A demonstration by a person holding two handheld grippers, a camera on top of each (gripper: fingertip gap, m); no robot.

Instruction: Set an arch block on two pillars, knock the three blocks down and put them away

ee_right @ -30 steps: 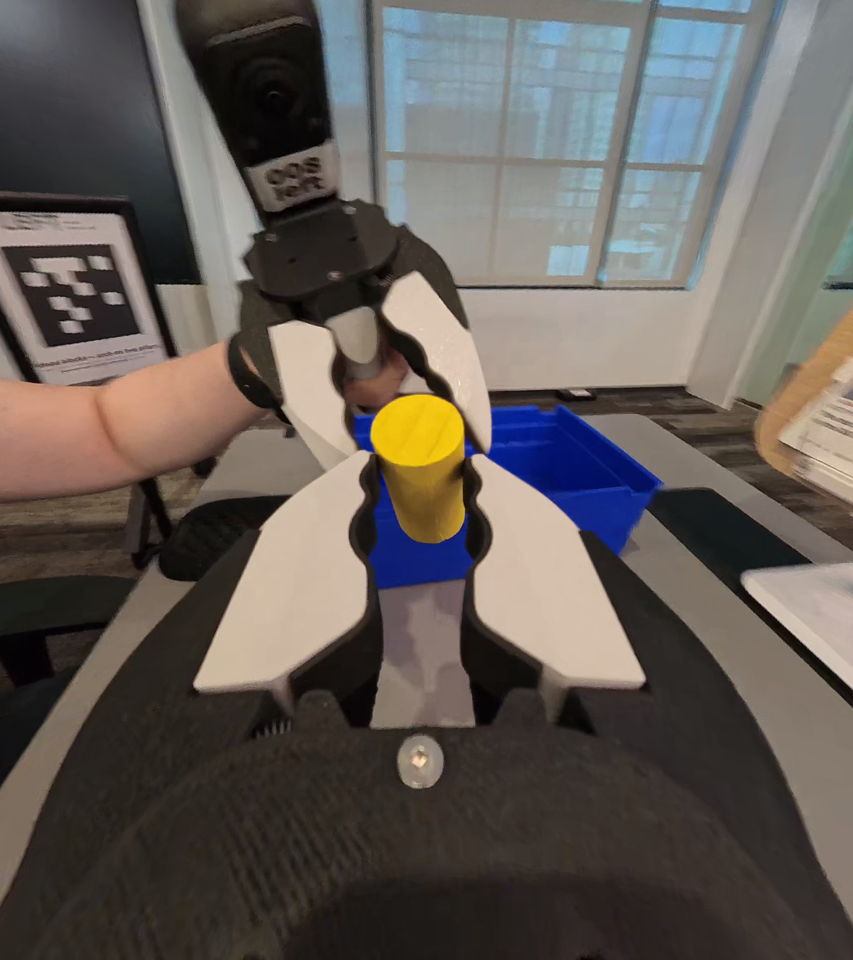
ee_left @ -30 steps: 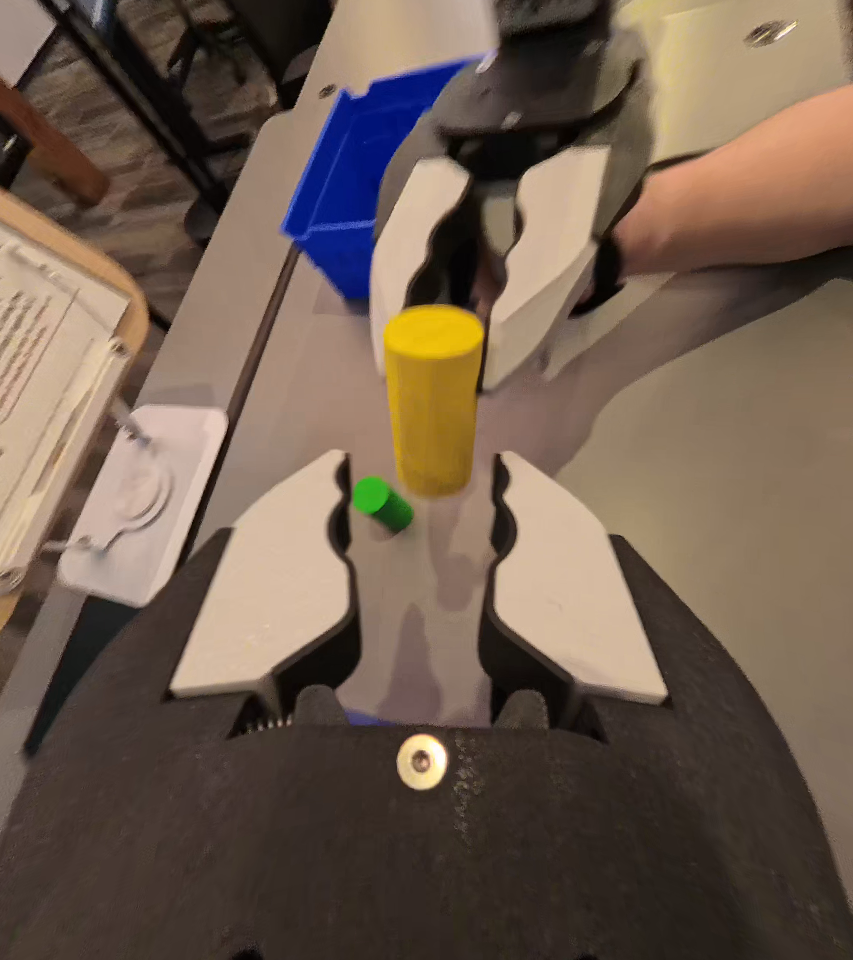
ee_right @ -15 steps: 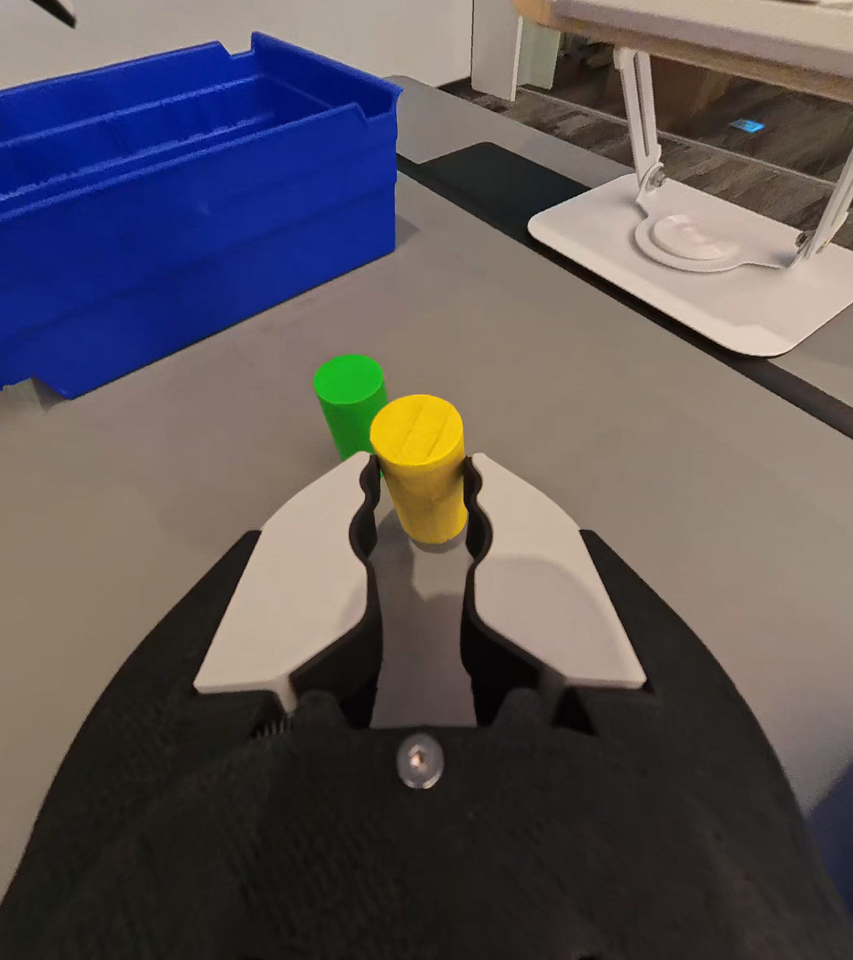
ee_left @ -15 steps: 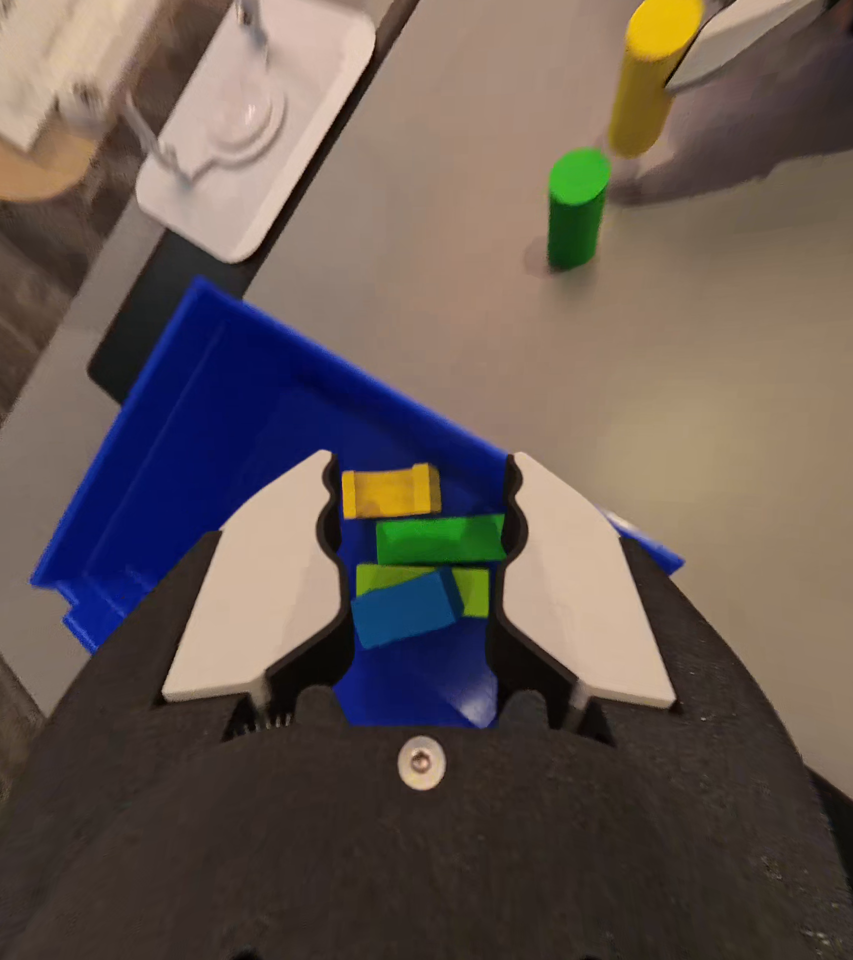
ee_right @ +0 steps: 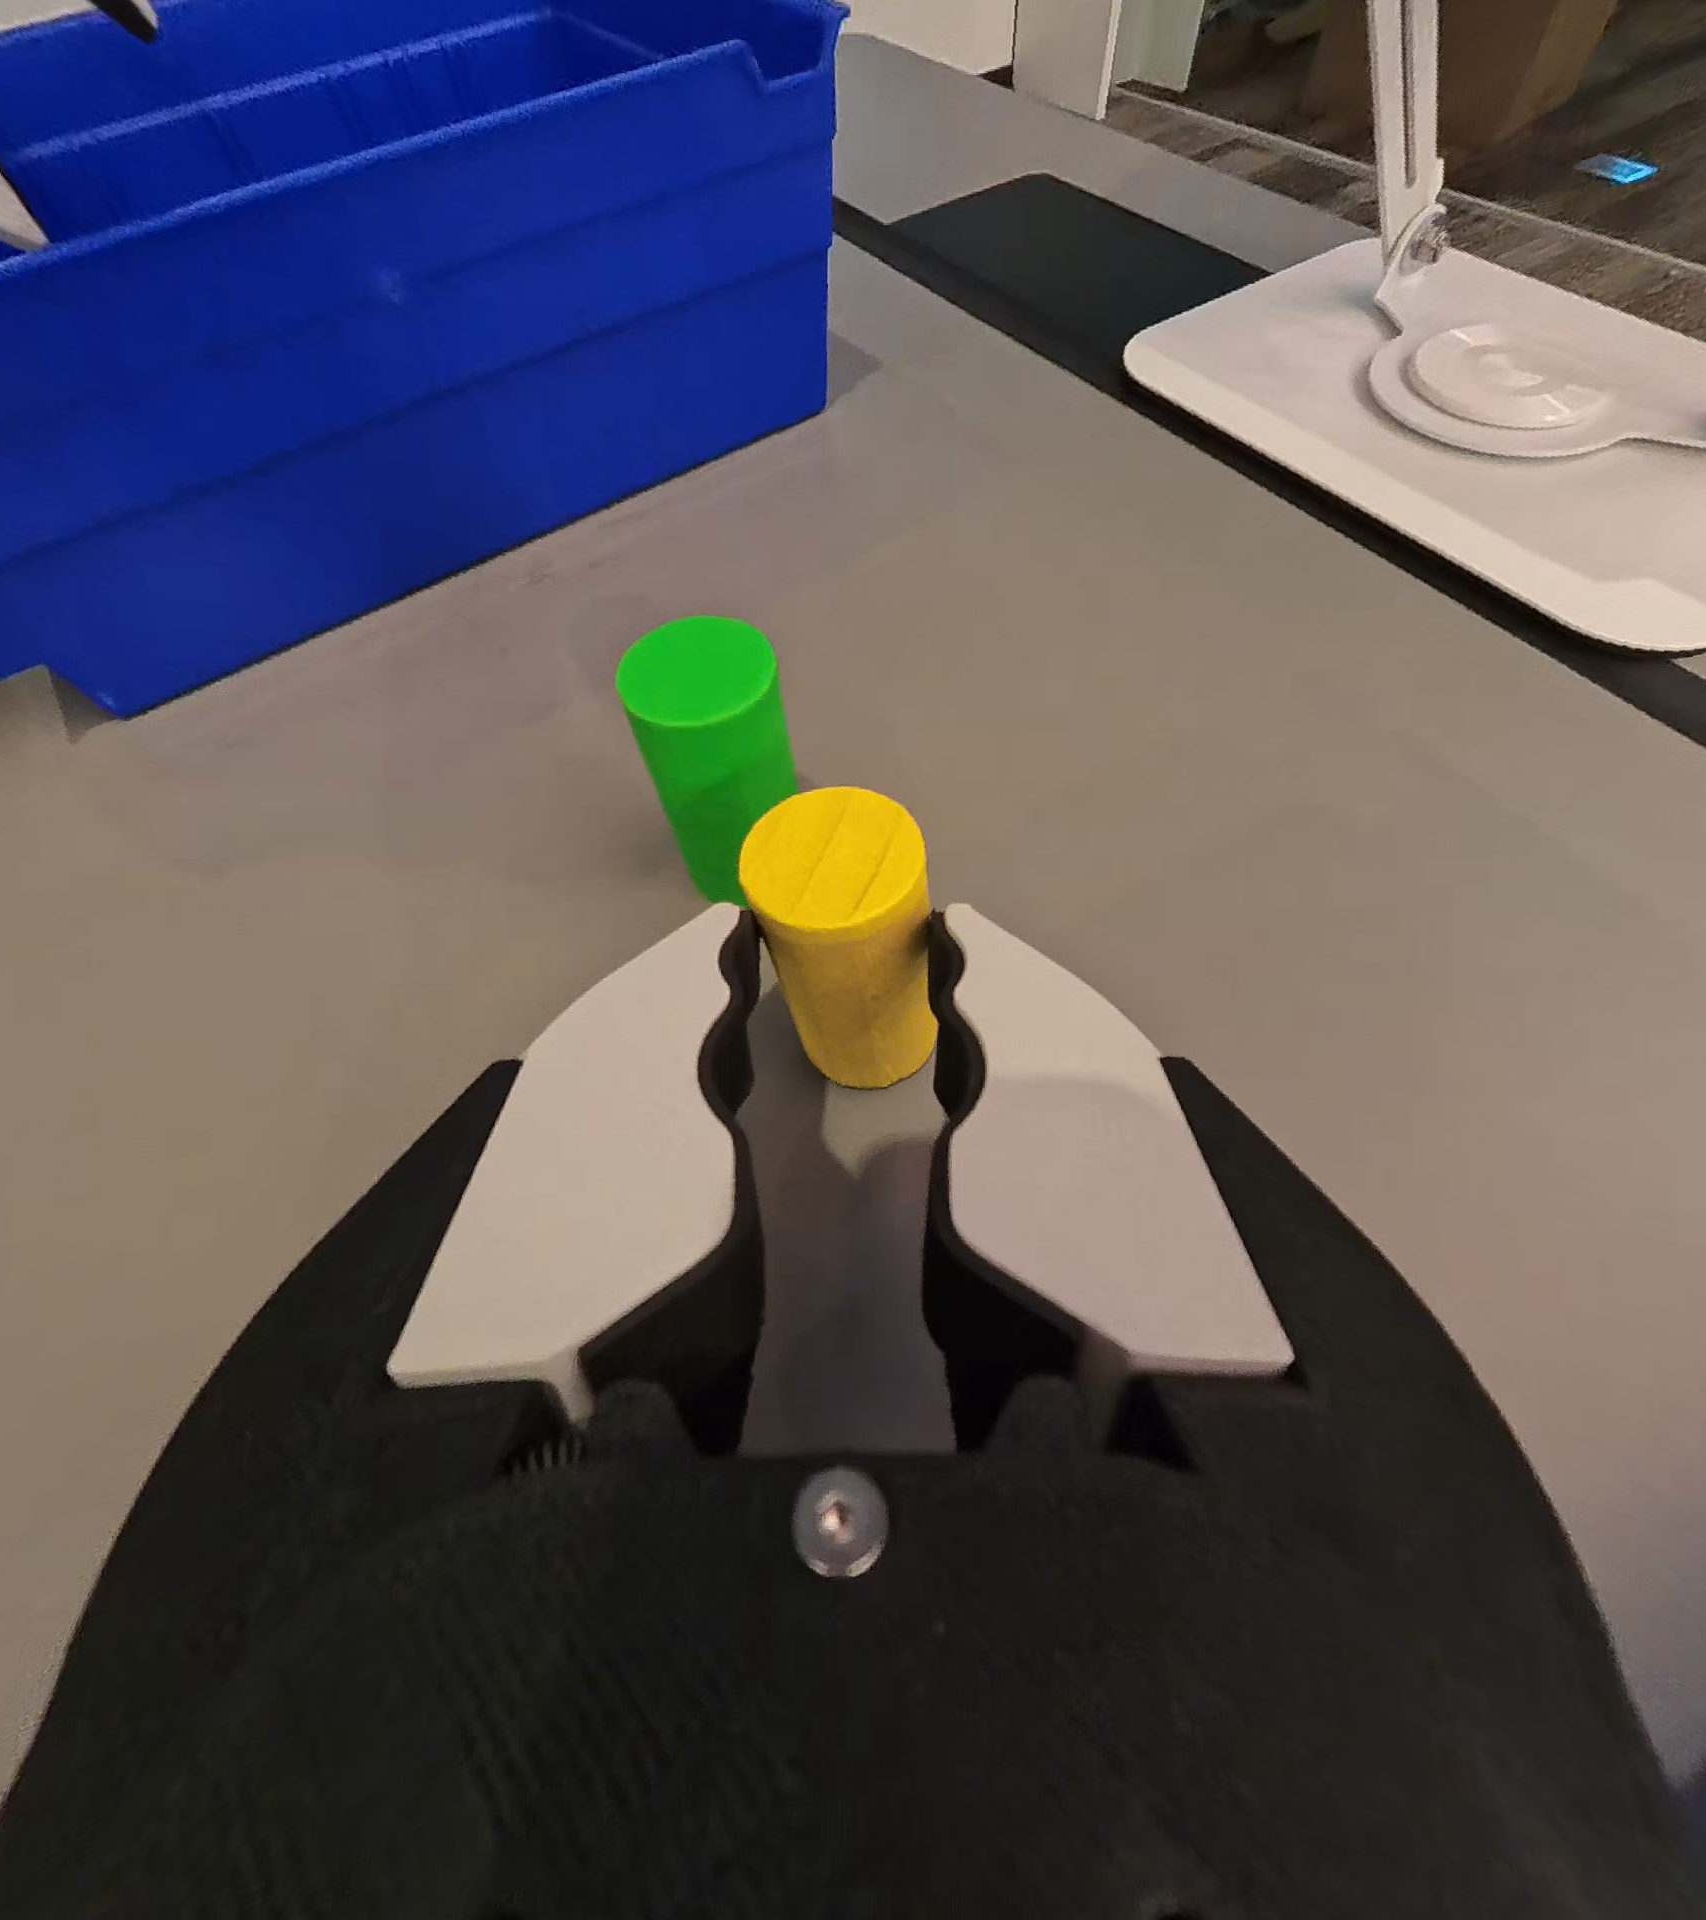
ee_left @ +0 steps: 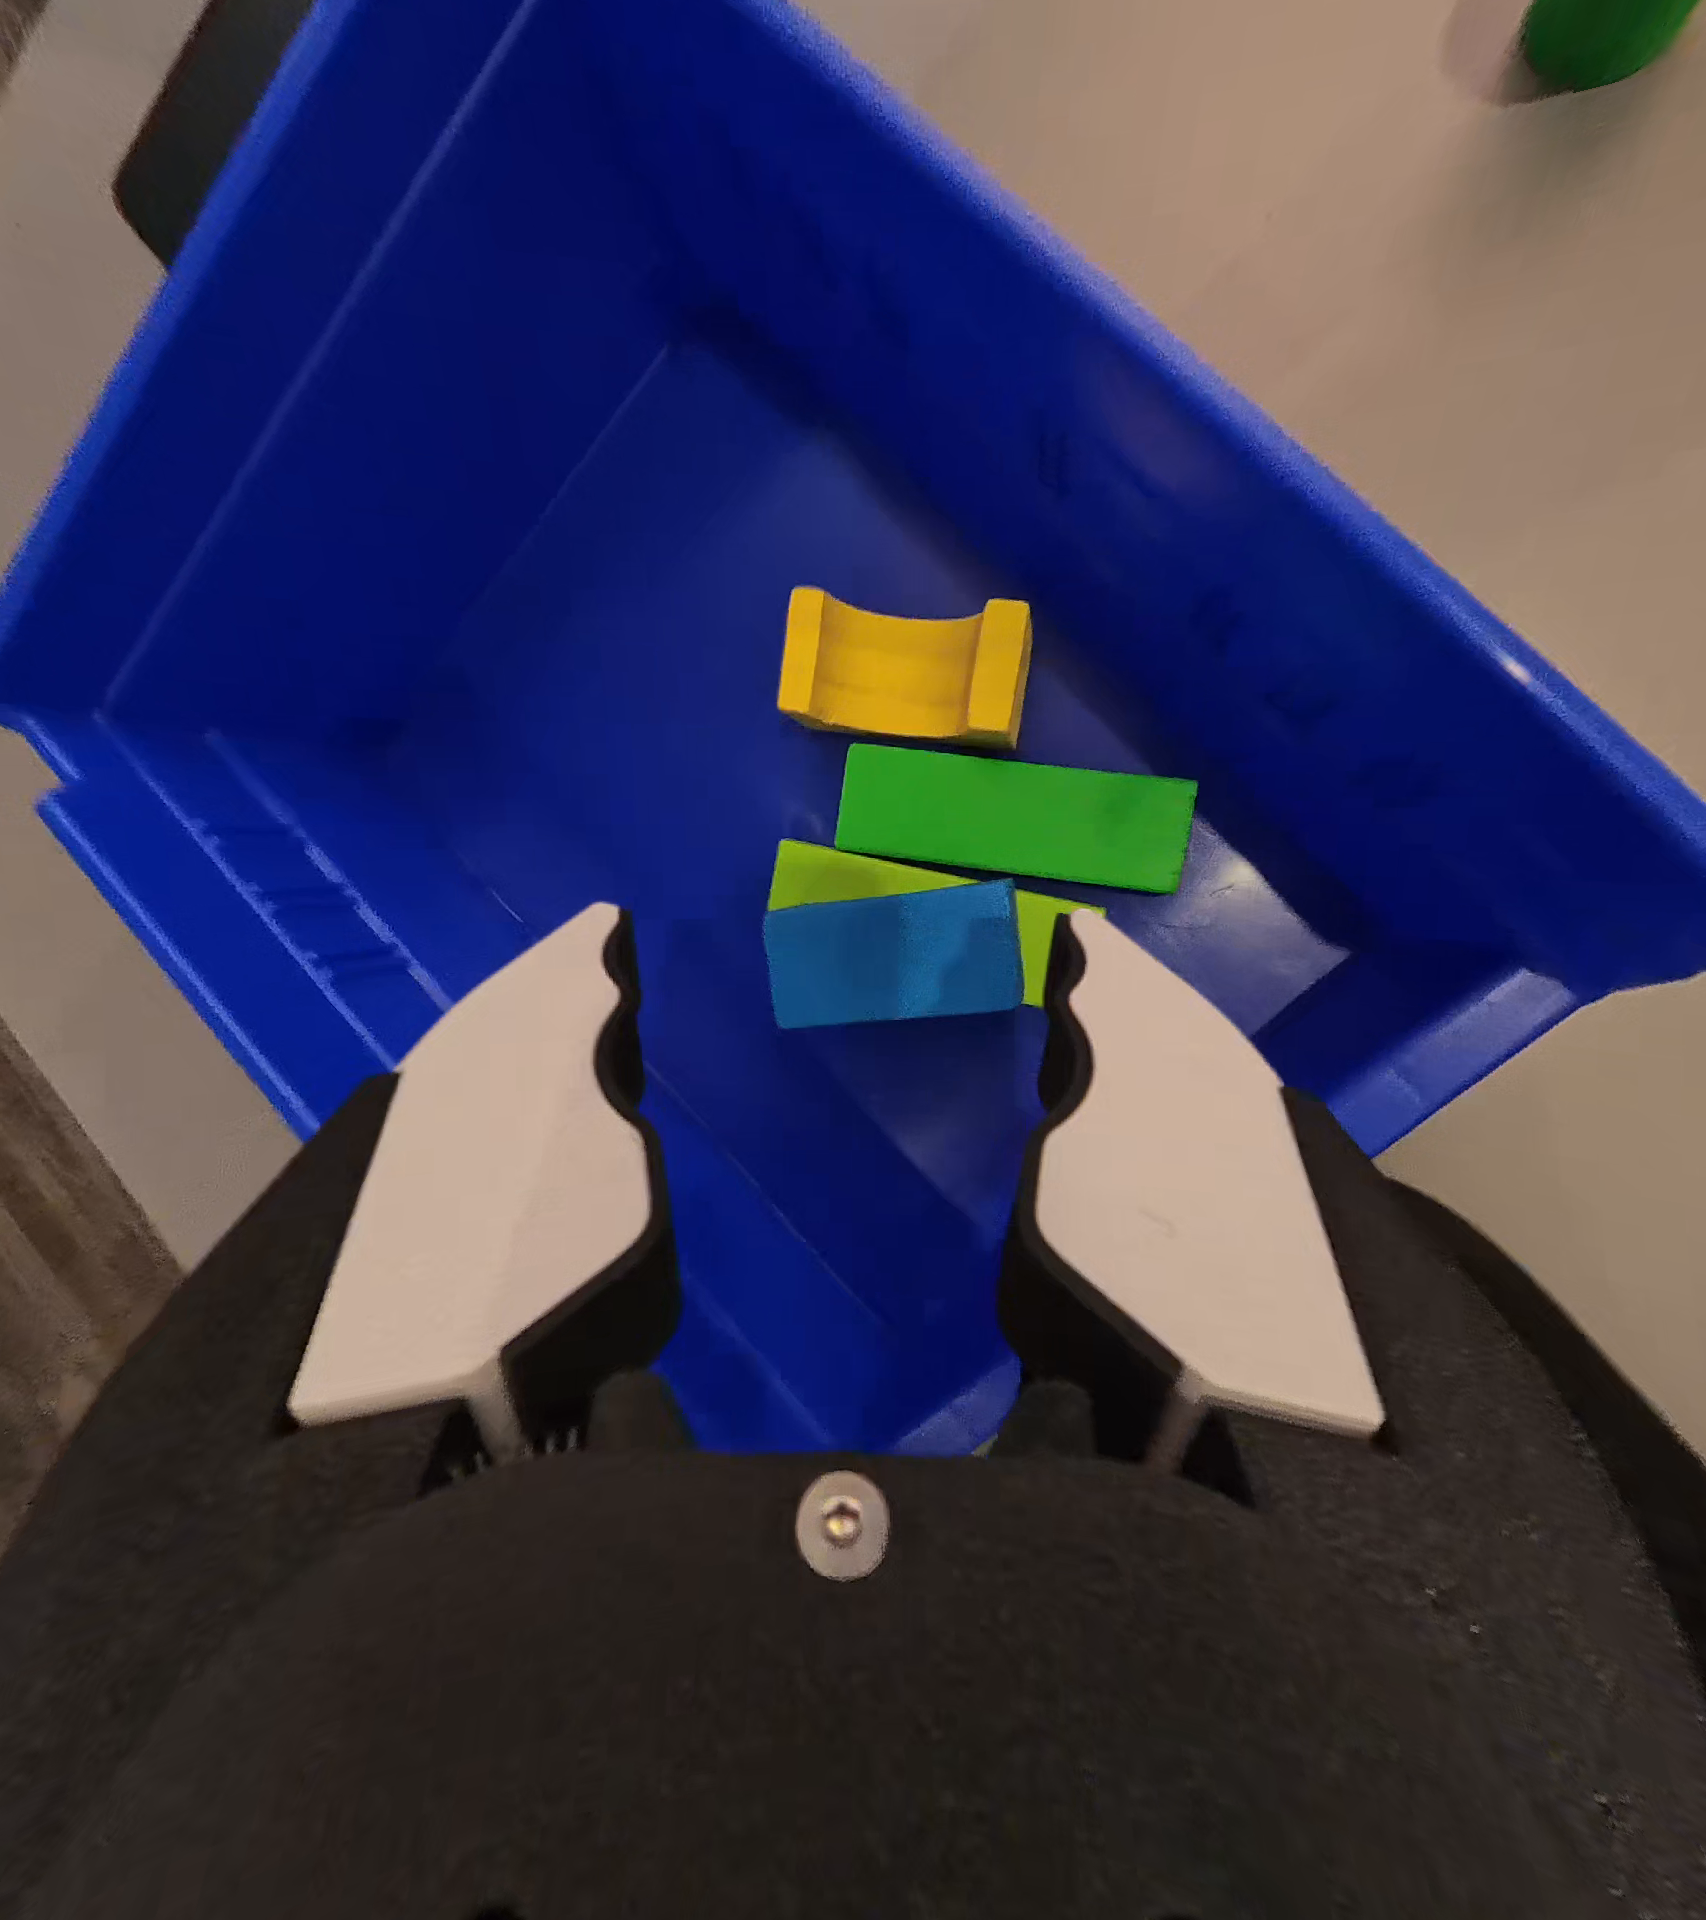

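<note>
Left gripper over the bin; arch block farthest ahead, three flat blocks nearer. Right gripper: one pillar between its fingers, second pillar just beyond-left, stand base far right on the surface.

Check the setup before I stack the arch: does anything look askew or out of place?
Nothing is spilled or damaged. The yellow pillar stands between the right gripper's fingers, close beside the green pillar, perhaps too close for an arch to span. The yellow arch lies in the blue bin.

Right hand-held gripper grips yellow pillar beside green pillar.
</note>
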